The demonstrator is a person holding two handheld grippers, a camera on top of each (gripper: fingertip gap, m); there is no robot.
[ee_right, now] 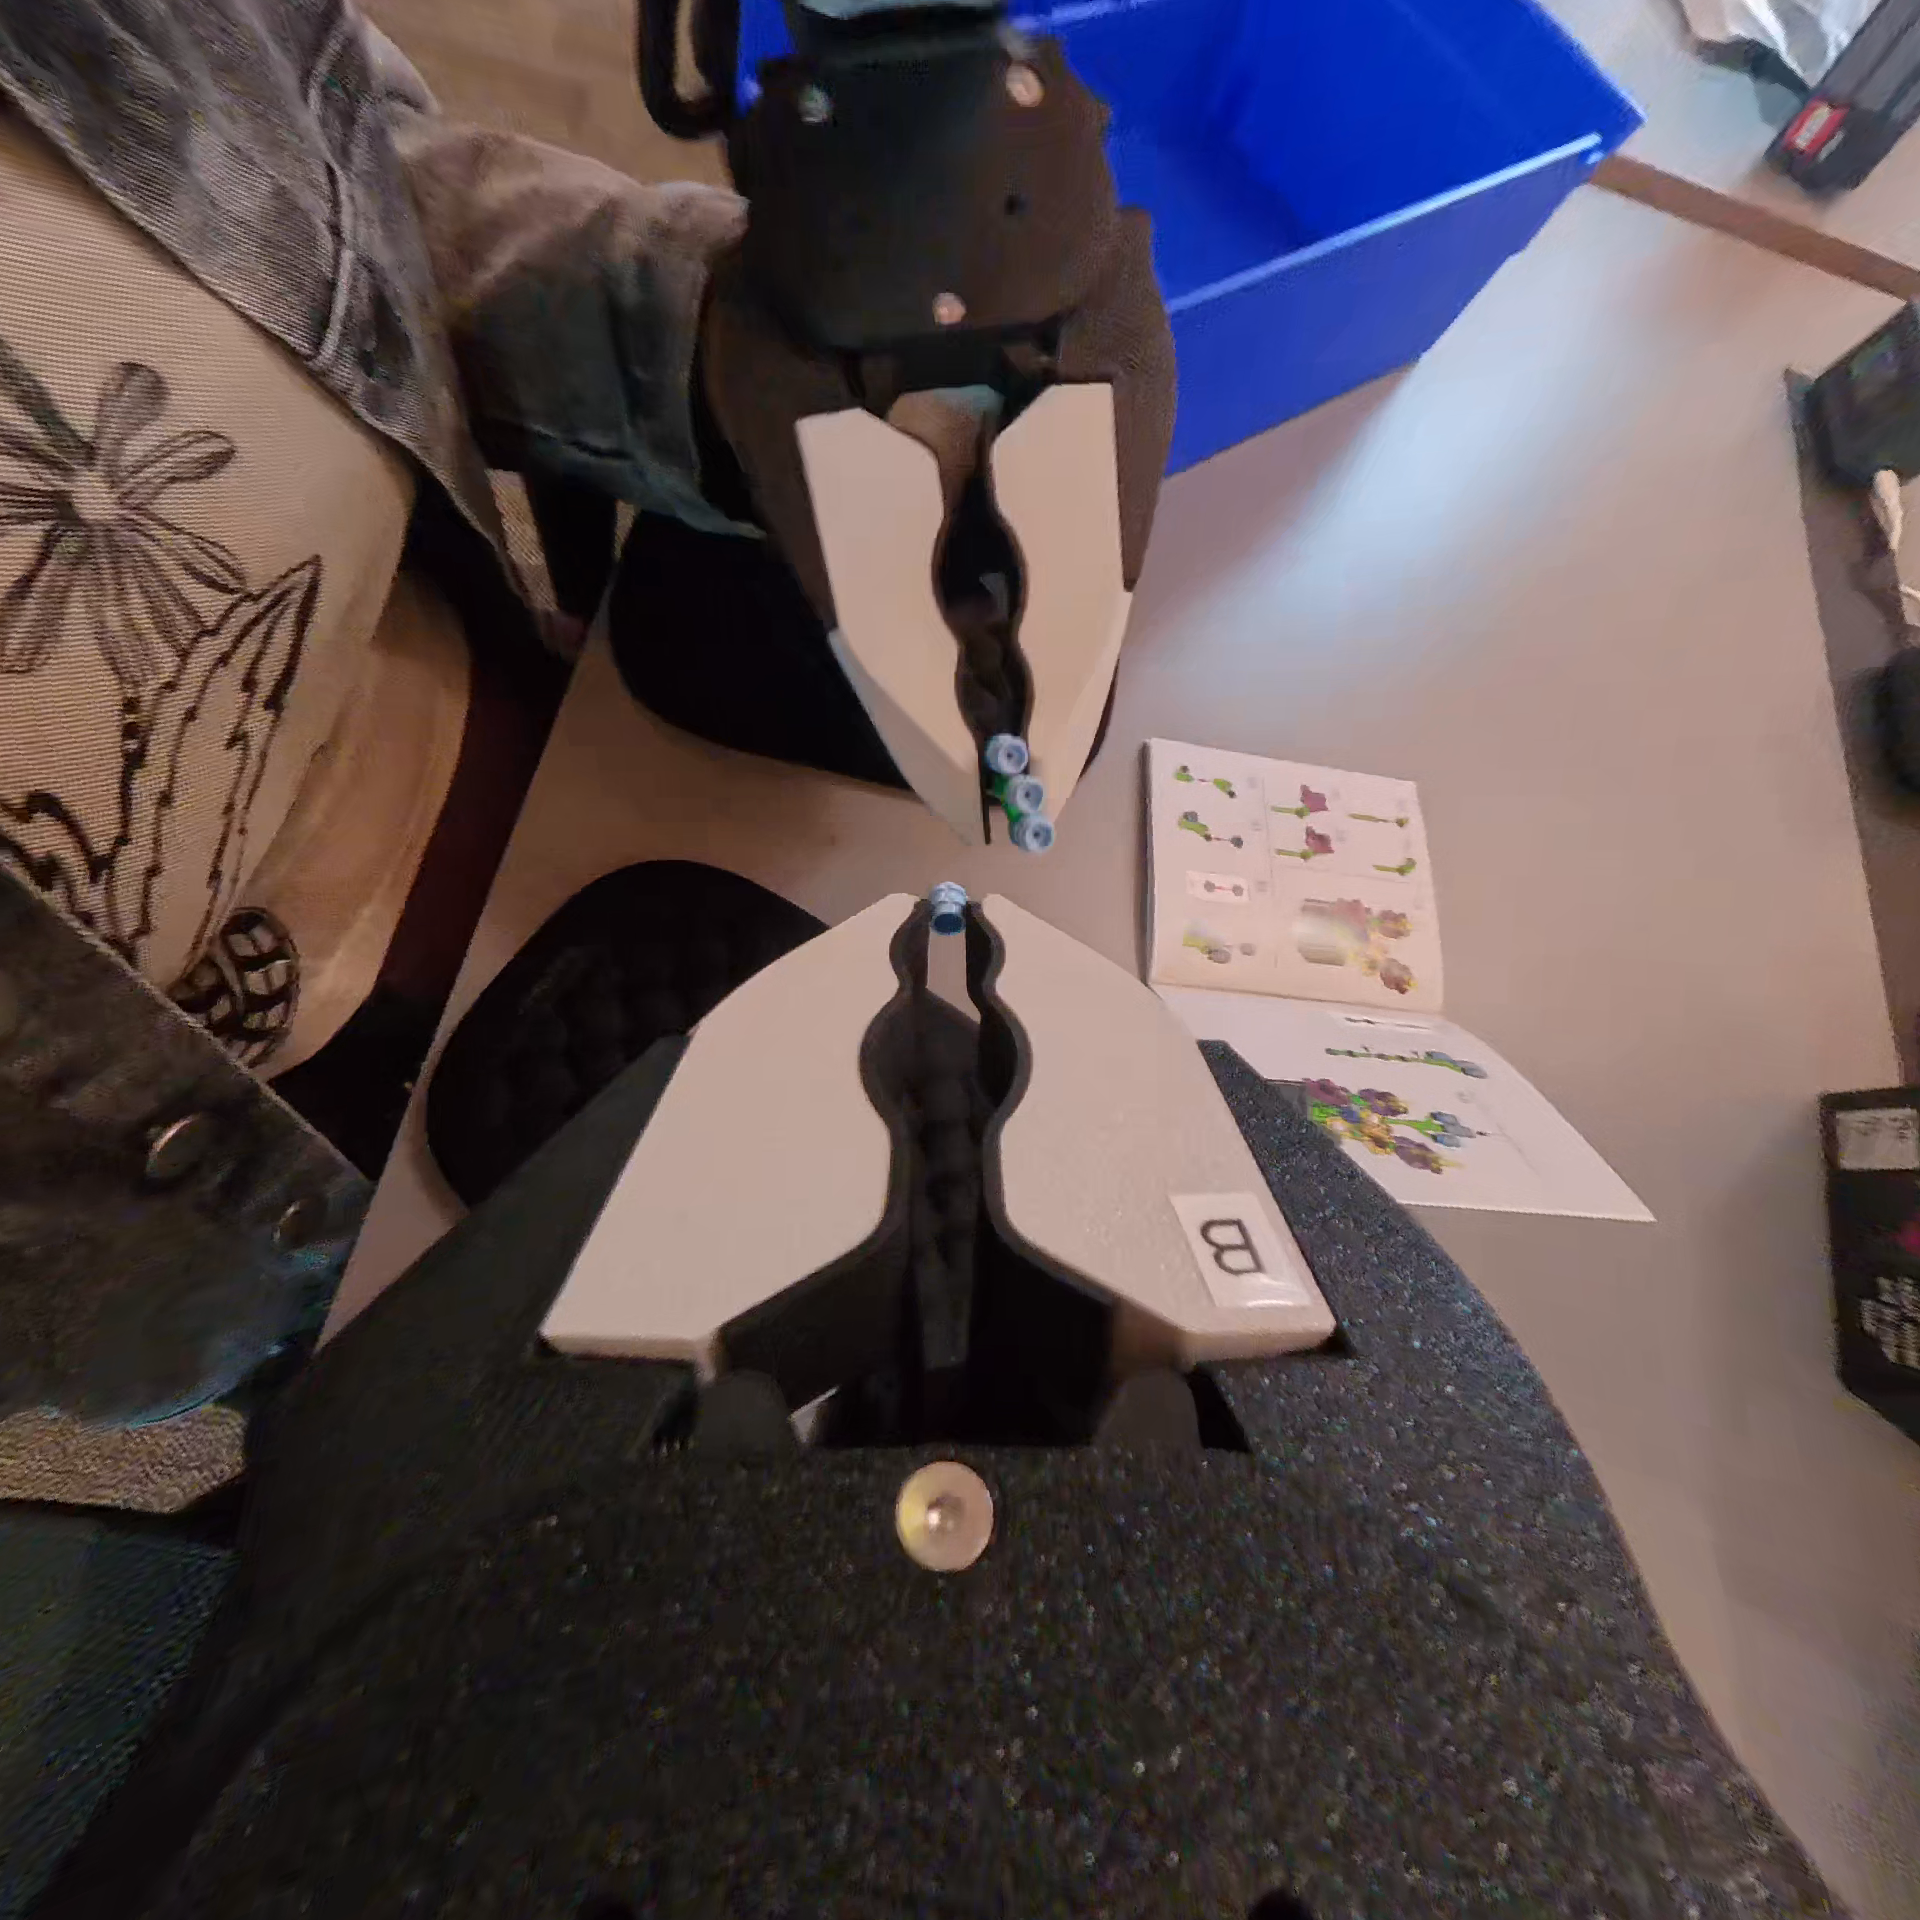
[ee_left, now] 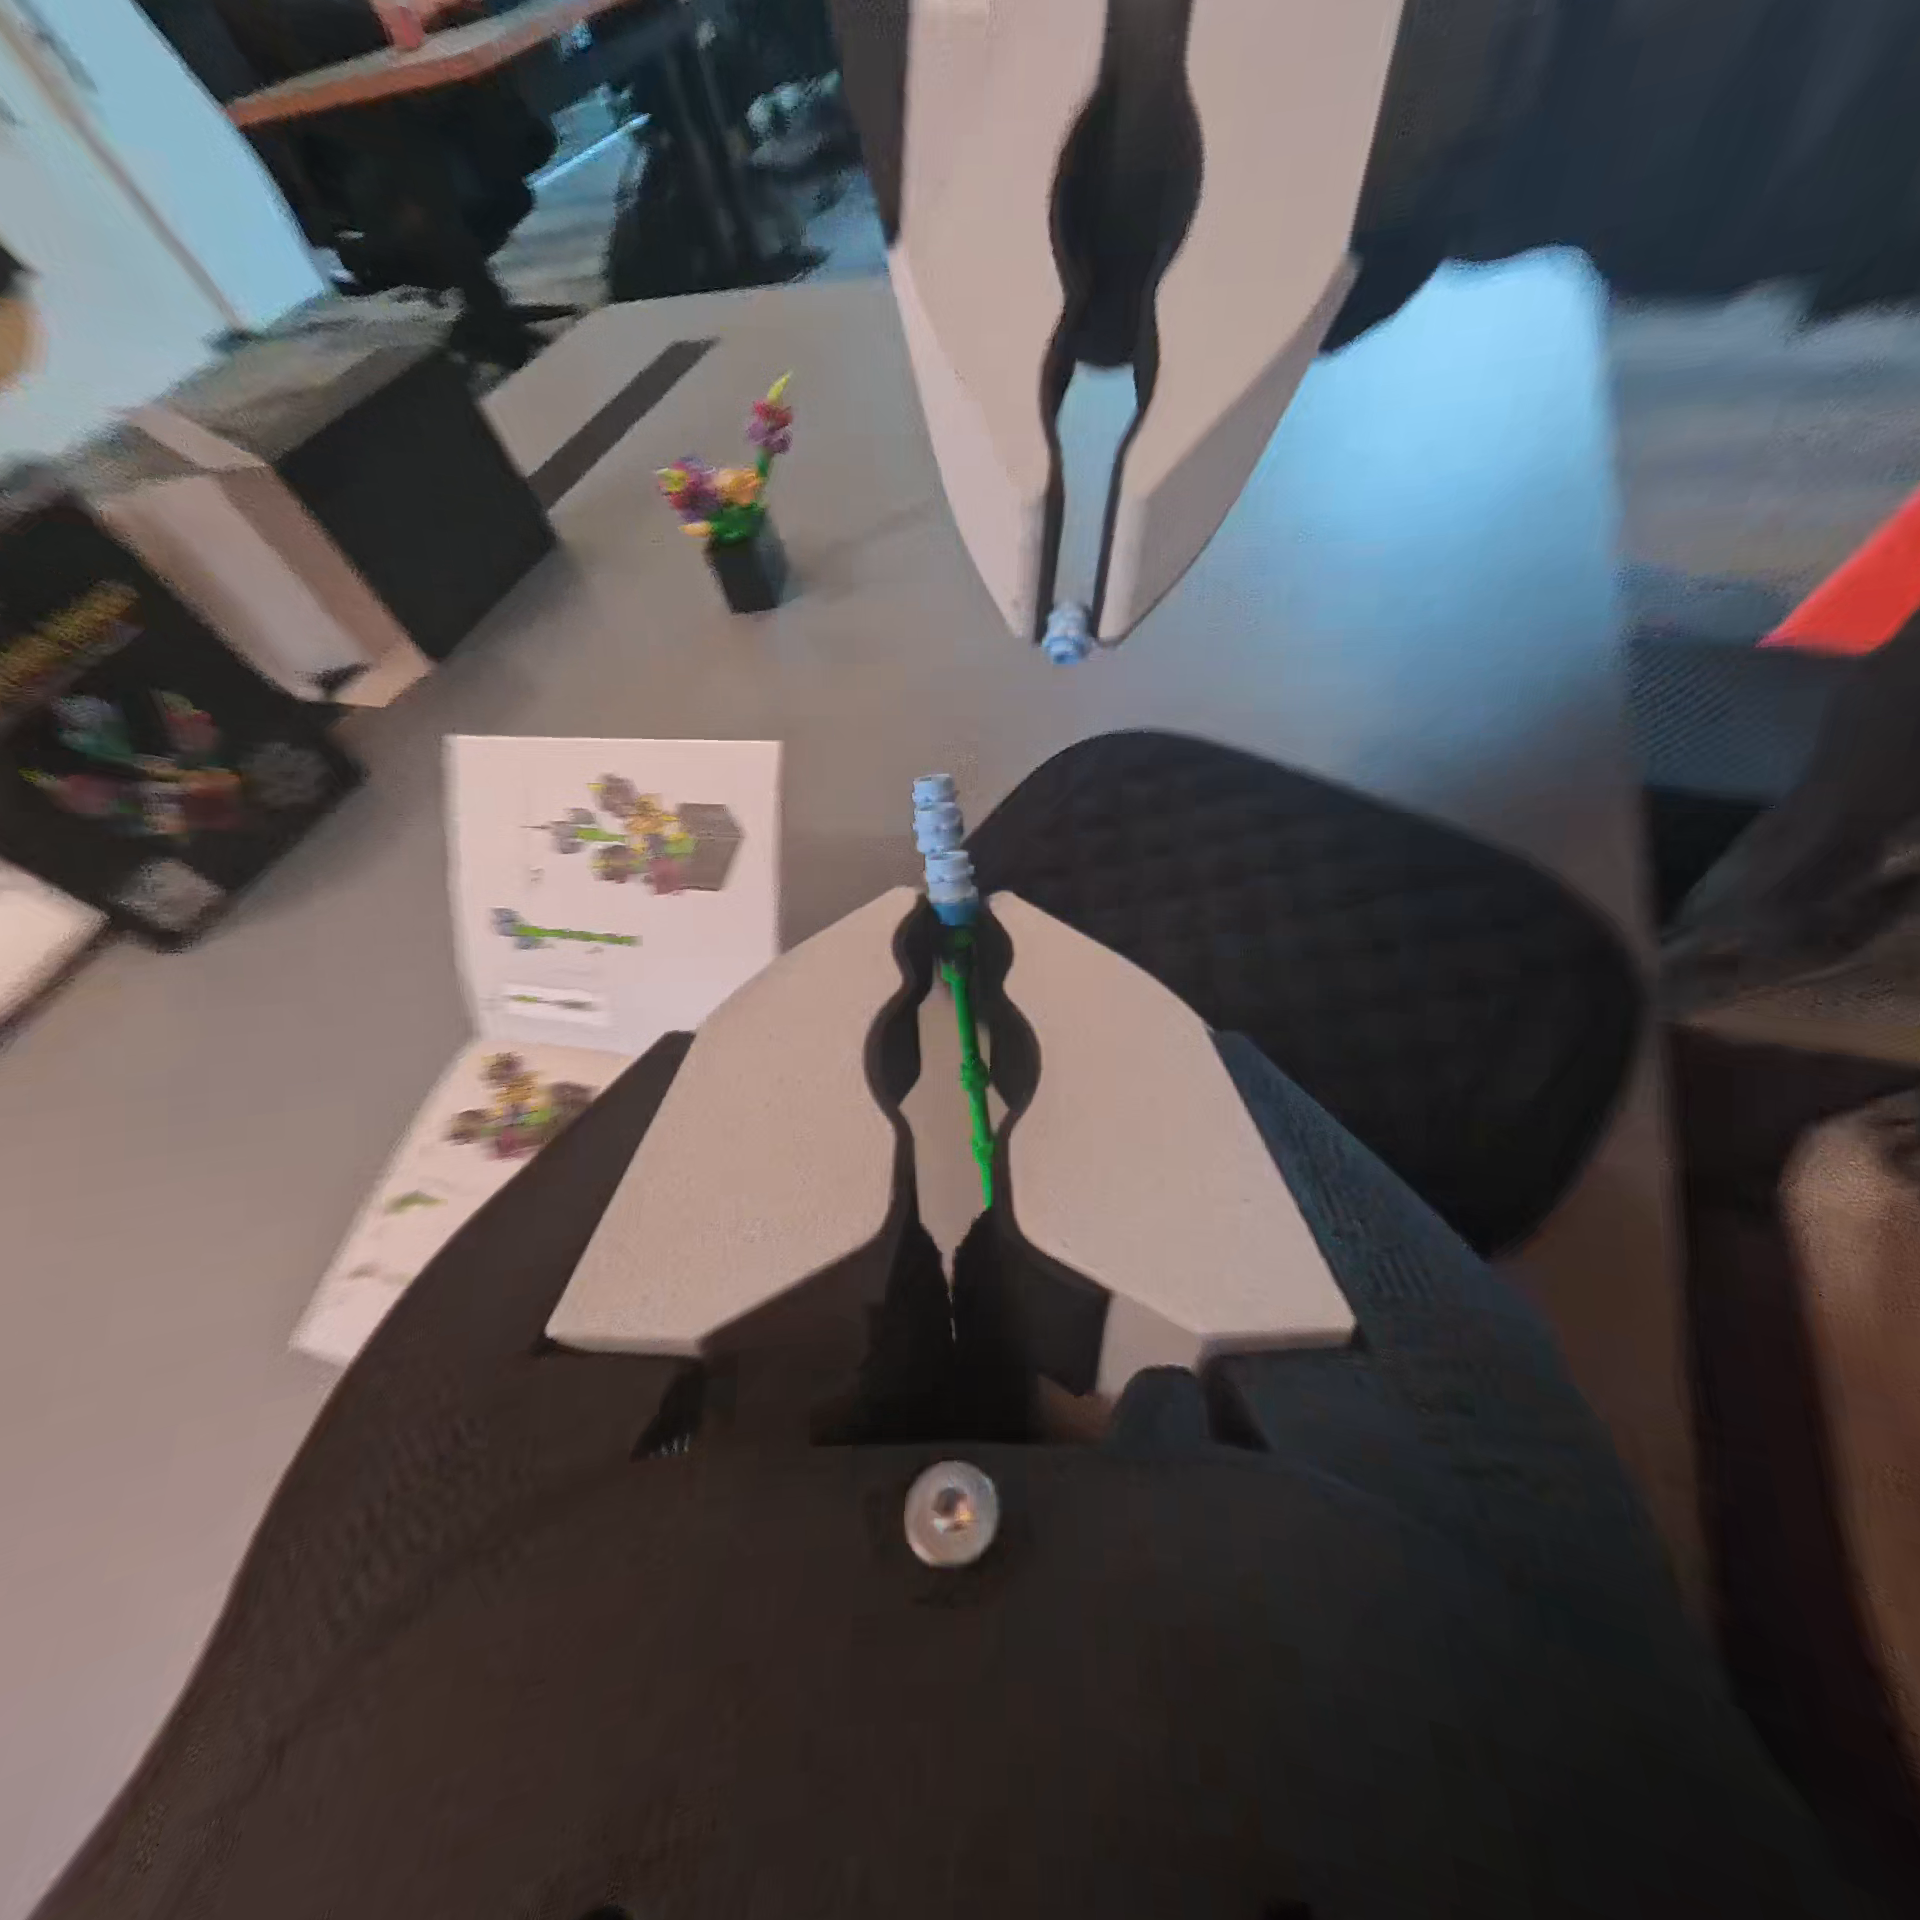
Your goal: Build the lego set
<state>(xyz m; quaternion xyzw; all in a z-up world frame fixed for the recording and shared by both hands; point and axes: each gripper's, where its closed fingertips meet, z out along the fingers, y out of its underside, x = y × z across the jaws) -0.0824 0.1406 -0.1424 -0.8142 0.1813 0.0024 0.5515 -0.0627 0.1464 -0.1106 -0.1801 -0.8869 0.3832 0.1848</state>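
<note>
My left gripper (ee_left: 951,902) is shut on a green stem (ee_left: 971,1081) topped with several light blue round pieces (ee_left: 938,826). The stem lies between the fingers and the blue pieces stick out past the tips. My right gripper (ee_right: 948,902) is shut on a single light blue round piece (ee_right: 947,906). The two grippers face each other tip to tip with a small gap above the table. In the left wrist view the right gripper (ee_left: 1070,629) hangs from the top with its blue piece (ee_left: 1067,631). In the right wrist view the left gripper (ee_right: 1013,816) shows with its blue pieces (ee_right: 1023,798).
A built flower bouquet in a black pot (ee_left: 740,509) stands farther back on the grey table (ee_left: 1351,644). An open instruction booklet (ee_left: 613,883) lies to the left, also in the right wrist view (ee_right: 1294,868). Boxes (ee_left: 312,520) stand at the left. A blue bin (ee_right: 1340,177) sits beyond.
</note>
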